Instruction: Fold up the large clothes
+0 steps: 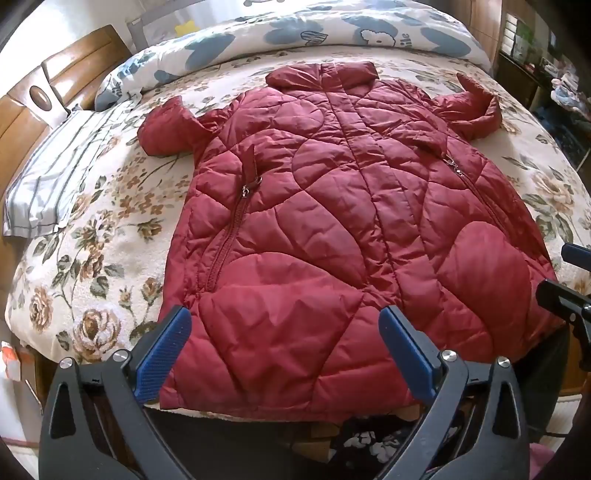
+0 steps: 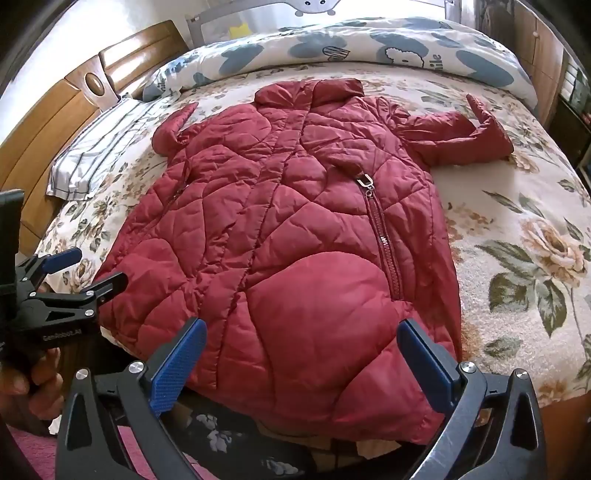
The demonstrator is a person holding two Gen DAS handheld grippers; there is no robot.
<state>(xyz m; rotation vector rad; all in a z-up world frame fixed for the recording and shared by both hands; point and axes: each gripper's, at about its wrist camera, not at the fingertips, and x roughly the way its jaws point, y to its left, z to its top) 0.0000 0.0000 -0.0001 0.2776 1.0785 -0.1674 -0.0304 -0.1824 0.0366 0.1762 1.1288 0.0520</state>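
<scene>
Bed point(image 1: 92, 236): covered by a cream blanket printed with brown roses and green leaves; wooden headboard point(image 1: 22, 122) on one side.

Duvet point(image 1: 332, 33): white with blue shapes, bunched along the far edge of the bed.

Jacket point(image 1: 314, 221): large red quilted coat, laid flat and face up in the middle of the bed, collar toward the duvet, hem at the near edge. Both sleeves are bent upward near the shoulders. Two zipped pockets show on the front.

Striped cloth point(image 1: 55, 177): grey and white, folded, beside the jacket near the headboard.

Left tool point(image 1: 284, 354): blue-padded jaws wide apart, poised over the hem, gripping nothing.

Right tool point(image 2: 301, 354): jaws likewise wide apart over the hem, empty.
</scene>
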